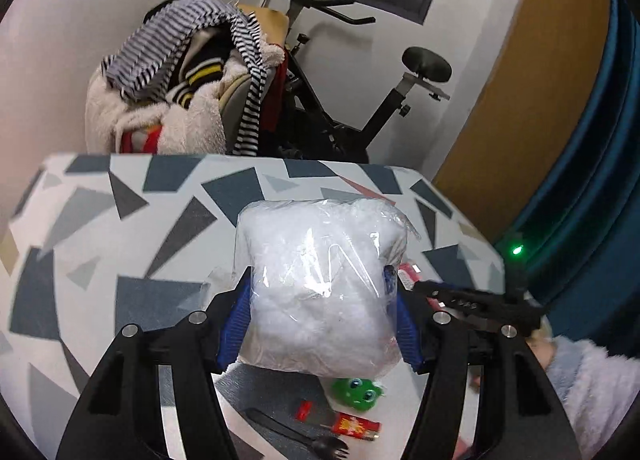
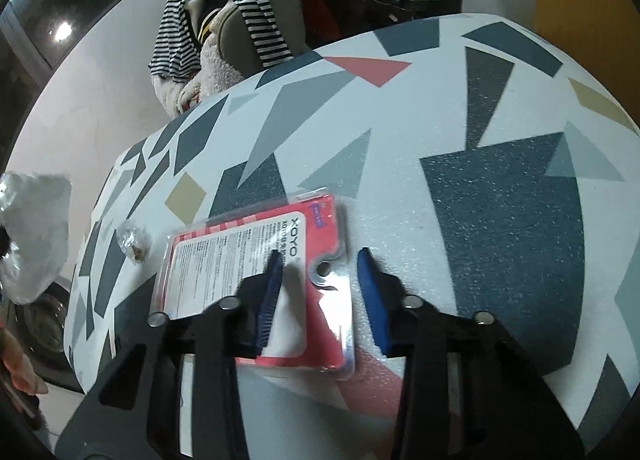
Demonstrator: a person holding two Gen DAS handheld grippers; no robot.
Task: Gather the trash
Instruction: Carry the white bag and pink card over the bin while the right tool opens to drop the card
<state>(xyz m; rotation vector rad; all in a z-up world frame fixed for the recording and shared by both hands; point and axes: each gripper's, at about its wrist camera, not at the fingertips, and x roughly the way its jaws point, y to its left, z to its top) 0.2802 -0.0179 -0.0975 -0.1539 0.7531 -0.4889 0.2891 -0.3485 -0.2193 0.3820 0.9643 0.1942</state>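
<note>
Showing: two hand-held grippers at work over a counter (image 2: 500, 219) patterned with grey and blue shards.
Left gripper (image 1: 320, 300): clamped on a clear plastic bag of white fluffy stuffing (image 1: 320, 284) — the bag is lifted clear of the counter, bulging above and below the blue pads.
Right gripper (image 2: 320, 260): jaws partly apart, straddling the near corner of a red blister-pack card (image 2: 260, 284) that lies flat on the counter; whether the pads press on it cannot be told.
Other trash: a red snack wrapper (image 1: 356, 426), a small red scrap (image 1: 305, 410), a black plastic spork (image 1: 296, 436) and a green frog toy (image 1: 360, 394) lie below the held bag; a crumpled clear wrapper (image 2: 134, 244) sits just left of the card.
Risk, bag: soft, slick film may creep out of the pads and drop.
Risk, card: thin and flat — the pads may skid over it, or nip only the edge so it swings and falls.
</note>
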